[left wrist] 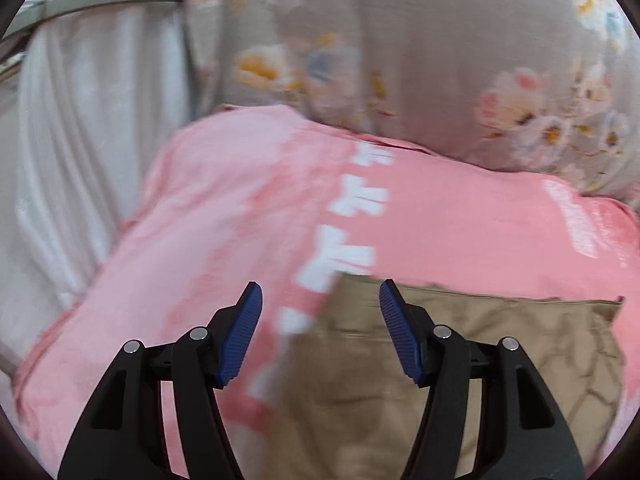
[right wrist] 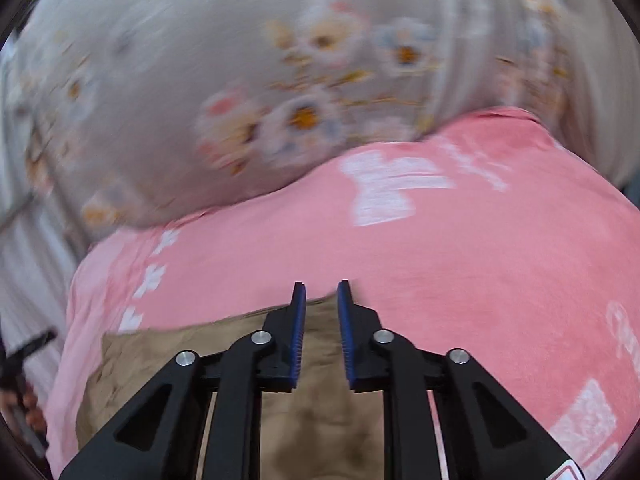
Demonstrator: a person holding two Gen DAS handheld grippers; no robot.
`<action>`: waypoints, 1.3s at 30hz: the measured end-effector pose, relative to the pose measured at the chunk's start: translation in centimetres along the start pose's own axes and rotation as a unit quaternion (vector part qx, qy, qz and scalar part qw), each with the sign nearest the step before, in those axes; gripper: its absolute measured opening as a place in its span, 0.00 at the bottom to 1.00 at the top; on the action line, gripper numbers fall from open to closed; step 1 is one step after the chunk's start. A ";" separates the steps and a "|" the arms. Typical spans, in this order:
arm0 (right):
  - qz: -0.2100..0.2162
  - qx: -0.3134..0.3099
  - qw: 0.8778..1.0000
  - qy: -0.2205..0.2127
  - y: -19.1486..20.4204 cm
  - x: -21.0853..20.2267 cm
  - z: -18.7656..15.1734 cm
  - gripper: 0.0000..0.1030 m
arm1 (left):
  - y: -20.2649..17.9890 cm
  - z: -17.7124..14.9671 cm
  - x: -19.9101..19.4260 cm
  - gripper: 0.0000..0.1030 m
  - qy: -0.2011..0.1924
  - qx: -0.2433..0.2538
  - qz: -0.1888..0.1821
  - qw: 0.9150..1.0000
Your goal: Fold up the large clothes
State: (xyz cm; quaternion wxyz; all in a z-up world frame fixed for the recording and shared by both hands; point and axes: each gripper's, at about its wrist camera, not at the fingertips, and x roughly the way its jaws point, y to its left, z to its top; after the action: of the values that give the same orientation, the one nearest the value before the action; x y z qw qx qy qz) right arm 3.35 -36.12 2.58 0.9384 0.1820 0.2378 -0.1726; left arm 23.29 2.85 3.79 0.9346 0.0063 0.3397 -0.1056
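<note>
A pink sheet (left wrist: 460,216) with white print covers the surface. A floral quilt (left wrist: 420,52) lies bunched on its far side. Folded tan trousers (left wrist: 500,344) lie flat on the sheet, below both grippers. Left gripper (left wrist: 320,300): jaws spread wide, nothing between them. Right gripper (right wrist: 321,292): jaws narrowly parted, gripping nothing.

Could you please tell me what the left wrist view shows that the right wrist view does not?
Only the left wrist view shows the open left gripper and the white curtain on the left. Only the right wrist view shows the right gripper, its jaws slightly apart with nothing between them. Both show the tan folded garment on the pink blanket, with the grey floral bedding behind.
</note>
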 end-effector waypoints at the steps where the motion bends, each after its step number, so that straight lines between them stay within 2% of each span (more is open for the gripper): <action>1: 0.012 -0.026 1.000 0.010 2.5 1.0 -0.4 0.10 | -2.1 0.1 0.7 0.57 0.012 0.004 -0.025 1.000; 5: 0.029 -0.092 0.994 0.048 9.4 5.5 -2.6 0.08 | -8.6 -0.9 3.6 0.57 0.046 0.025 -0.052 0.997; 8: 0.019 -0.112 0.991 0.075 11.2 8.6 -3.9 0.07 | -11.8 -1.9 6.5 0.57 0.070 0.034 -0.053 0.996; 11: 0.013 -0.107 0.989 0.102 10.7 11.2 -4.4 0.07 | -13.4 -3.1 9.3 0.57 0.090 0.046 -0.032 0.994; 13: 0.012 -0.099 0.988 0.122 9.9 13.0 -5.1 0.07 | -13.1 -3.7 10.0 0.58 0.094 0.045 -0.027 0.994; 17: 0.020 -0.076 0.988 0.135 9.0 14.6 -6.0 0.03 | -12.7 -4.2 11.2 0.58 0.090 0.040 -0.025 0.995; 27: 0.014 -0.081 0.988 0.129 9.2 16.1 -7.2 0.02 | -12.9 -5.3 12.2 0.60 0.066 0.043 -0.020 0.997; 39: -0.001 -0.099 0.988 0.122 9.6 16.5 -7.8 0.02 | -13.7 -6.0 12.6 0.61 0.056 0.059 0.002 0.997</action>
State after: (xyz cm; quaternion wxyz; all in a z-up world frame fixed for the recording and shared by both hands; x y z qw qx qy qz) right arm 17.90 -28.36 -9.74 0.9157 0.1075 0.3662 -0.1255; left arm 26.17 -12.47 -8.02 0.9124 0.0684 0.3844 -0.1231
